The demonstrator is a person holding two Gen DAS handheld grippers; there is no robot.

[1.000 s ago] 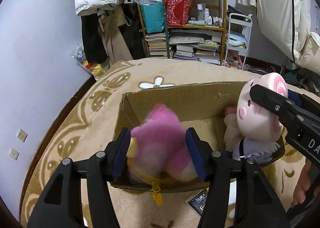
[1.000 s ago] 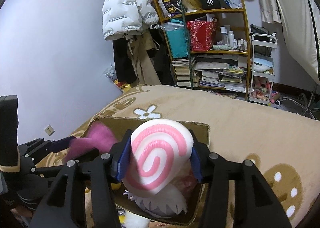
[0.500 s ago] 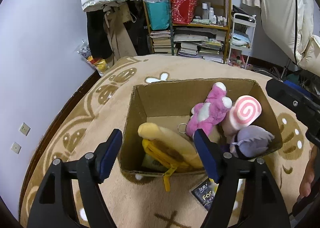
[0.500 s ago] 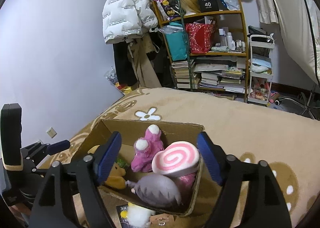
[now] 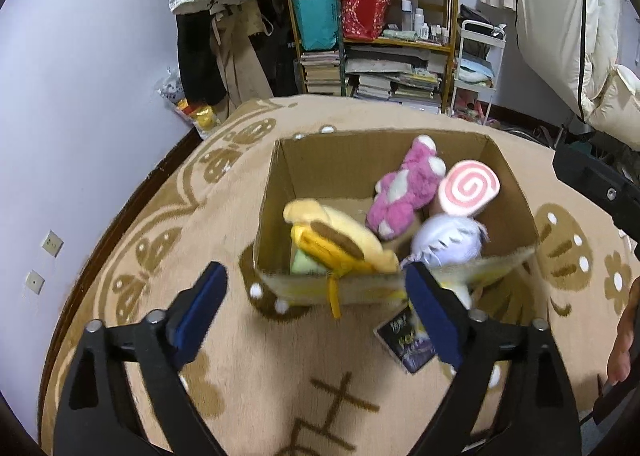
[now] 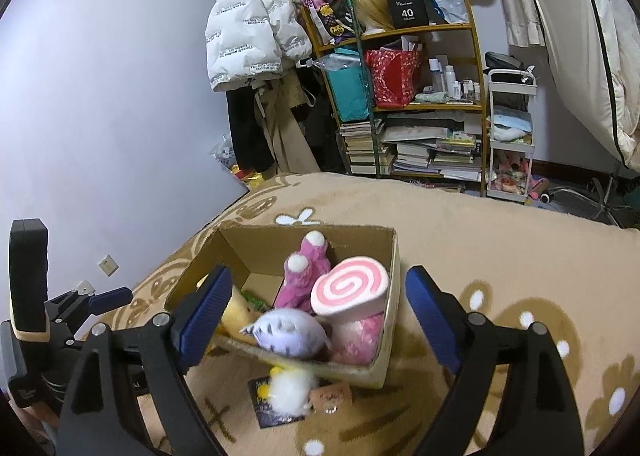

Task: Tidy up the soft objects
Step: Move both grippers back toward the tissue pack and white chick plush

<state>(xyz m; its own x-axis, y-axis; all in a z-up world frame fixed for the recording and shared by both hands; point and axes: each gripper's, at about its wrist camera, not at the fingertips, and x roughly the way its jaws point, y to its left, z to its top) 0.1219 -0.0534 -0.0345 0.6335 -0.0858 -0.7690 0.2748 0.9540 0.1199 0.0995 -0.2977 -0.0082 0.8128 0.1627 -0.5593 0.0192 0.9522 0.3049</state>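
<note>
An open cardboard box (image 5: 280, 176) (image 6: 394, 268) stands on the tan rug. It holds a pink plush bear (image 5: 404, 192) (image 6: 304, 276), a pink swirl plush (image 5: 470, 188) (image 6: 348, 290), a lilac plush (image 5: 446, 242) (image 6: 286, 336) and a yellow plush (image 5: 340, 240) (image 6: 236, 310). A small white and yellow plush (image 6: 288, 390) lies on the rug at the box's near side, next to a dark card (image 5: 408, 340). My left gripper (image 5: 316, 312) is open and empty, above and in front of the box. My right gripper (image 6: 316, 312) is open and empty, above the box's near edge.
A shelf (image 5: 376, 36) (image 6: 412, 104) crammed with books, bags and bottles stands at the back, beside hanging coats (image 6: 256, 32) and a white cart (image 6: 510, 136). The lilac wall runs along the left. The rug (image 5: 200, 216) spreads around the box.
Both grippers opened and let go: the pink bear and the swirl plush dropped into the box. Both grippers then pulled back and up from the box.
</note>
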